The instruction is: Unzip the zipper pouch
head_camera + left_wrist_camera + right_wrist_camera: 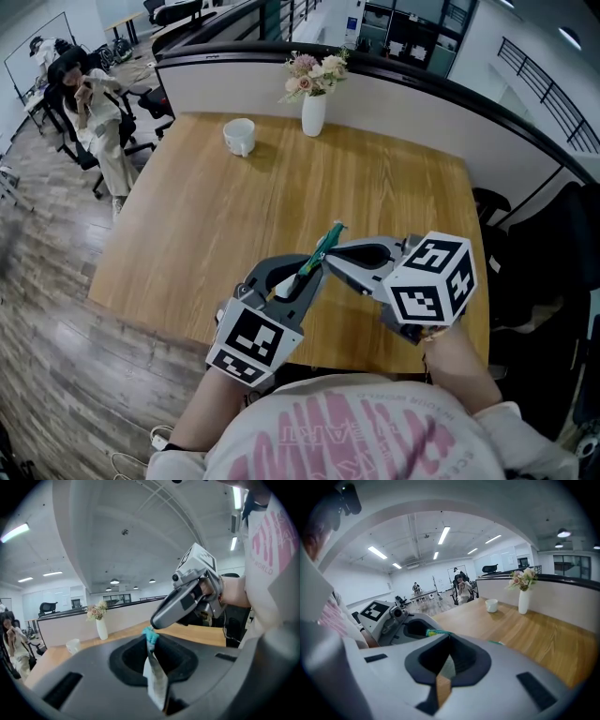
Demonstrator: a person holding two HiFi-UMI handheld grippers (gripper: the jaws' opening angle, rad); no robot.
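zipper pouch (pixel 317 255): hanging in the air between both tongs, teal end up, no print on it that I can read
left tongs (pixel 302 275): clamped on the pouch's pale body
right tongs (pixel 330 251): squeezed tight on the teal top end, tip to tip with the left ones
marker cubes (pixel 433 281): just black-and-white squares, no words
shirt (pixel 356 433): behind the tongs, pink lettering, too warped to read
counter (pixel 216 225): wood, below both tongs
mug (pixel 240 135) and flower vase (pixel 313 112): well beyond the tips, at the counter's far edge
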